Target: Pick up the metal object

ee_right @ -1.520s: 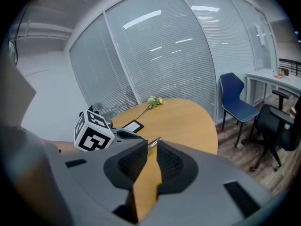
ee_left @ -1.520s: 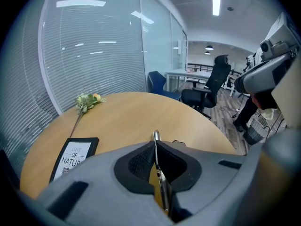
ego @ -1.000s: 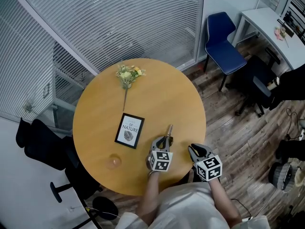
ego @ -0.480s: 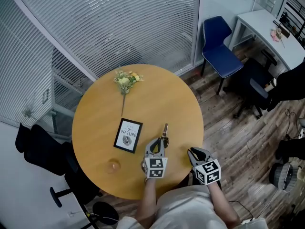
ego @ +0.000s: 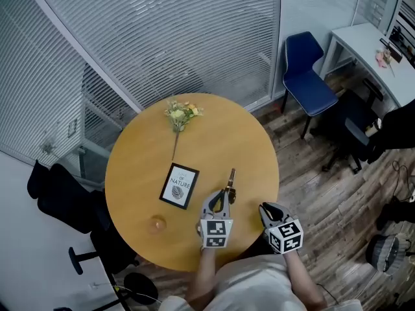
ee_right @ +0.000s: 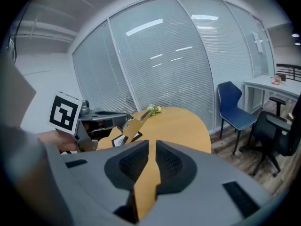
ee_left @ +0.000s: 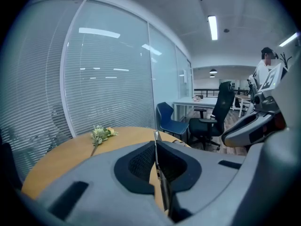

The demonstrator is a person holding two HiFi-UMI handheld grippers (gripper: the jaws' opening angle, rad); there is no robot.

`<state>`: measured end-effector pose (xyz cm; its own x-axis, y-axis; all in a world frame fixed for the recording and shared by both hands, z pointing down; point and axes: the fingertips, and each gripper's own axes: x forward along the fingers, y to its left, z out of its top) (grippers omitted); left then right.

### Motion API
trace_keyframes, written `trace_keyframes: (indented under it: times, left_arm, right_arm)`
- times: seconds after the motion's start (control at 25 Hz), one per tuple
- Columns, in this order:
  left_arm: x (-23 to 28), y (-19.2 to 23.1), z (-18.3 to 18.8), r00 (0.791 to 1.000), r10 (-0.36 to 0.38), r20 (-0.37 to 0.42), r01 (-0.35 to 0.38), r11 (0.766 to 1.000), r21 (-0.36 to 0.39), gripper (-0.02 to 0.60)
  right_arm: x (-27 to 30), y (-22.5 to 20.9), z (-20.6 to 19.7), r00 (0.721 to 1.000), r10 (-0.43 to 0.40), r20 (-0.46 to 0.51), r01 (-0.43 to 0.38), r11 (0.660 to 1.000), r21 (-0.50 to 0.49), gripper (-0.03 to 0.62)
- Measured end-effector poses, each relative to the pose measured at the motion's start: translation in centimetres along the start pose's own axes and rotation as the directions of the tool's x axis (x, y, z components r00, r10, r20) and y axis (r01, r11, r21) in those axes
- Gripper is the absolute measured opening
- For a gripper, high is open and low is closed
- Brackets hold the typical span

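Metal object (ego: 231,179) is clamped edgewise by left gripper (ego: 223,199), seemingly for lifting clear of table (ego: 214,135); empty right gripper (ego: 267,208) is closing.

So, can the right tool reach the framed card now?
Probably not directly: the left tool, shut on the metal object, sits between the right tool and the framed card. The right tool's jaws are closing, empty.

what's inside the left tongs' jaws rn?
A thin flat metal object, clamped edge-on between the pads of the left tongs, its tip sticking out forward. Its rear end is covered by the tongs' body.
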<state>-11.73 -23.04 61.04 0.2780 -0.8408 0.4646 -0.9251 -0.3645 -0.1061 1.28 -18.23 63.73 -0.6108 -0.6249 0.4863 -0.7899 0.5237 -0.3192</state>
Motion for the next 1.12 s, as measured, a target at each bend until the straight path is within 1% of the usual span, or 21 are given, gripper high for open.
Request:
trace_keyframes:
  times: [0.32, 0.64, 0.92, 1.12]
  left_arm:
    - [-1.1, -1.4, 2.1, 0.999, 0.032, 0.000, -0.032, 0.999, -0.006, 0.015]
    - [-1.3, -2.0, 3.8, 0.998, 0.065, 0.026, -0.064, 0.998, -0.019, 0.015]
    - [-1.7, -1.6, 3.8, 0.995, 0.090, 0.031, -0.087, 0.993, -0.079, 0.015]
    - [-1.8, -0.2, 3.5, 0.994, 0.103, 0.035, -0.096, 0.979, -0.178, 0.015]
  right_arm:
    - [-0.3, -0.4, 3.1, 0.998, 0.045, 0.039, -0.044, 0.999, -0.011, 0.038]
    - [-0.2, -1.6, 5.6, 0.994, 0.067, 0.082, -0.065, 0.998, -0.021, 0.032]
    - [0.0, -2.5, 5.6, 0.995, 0.069, 0.078, -0.068, 0.998, -0.010, 0.025]
    - [0.6, -2.3, 6.2, 0.994, 0.084, 0.073, -0.083, 0.996, -0.010, 0.015]
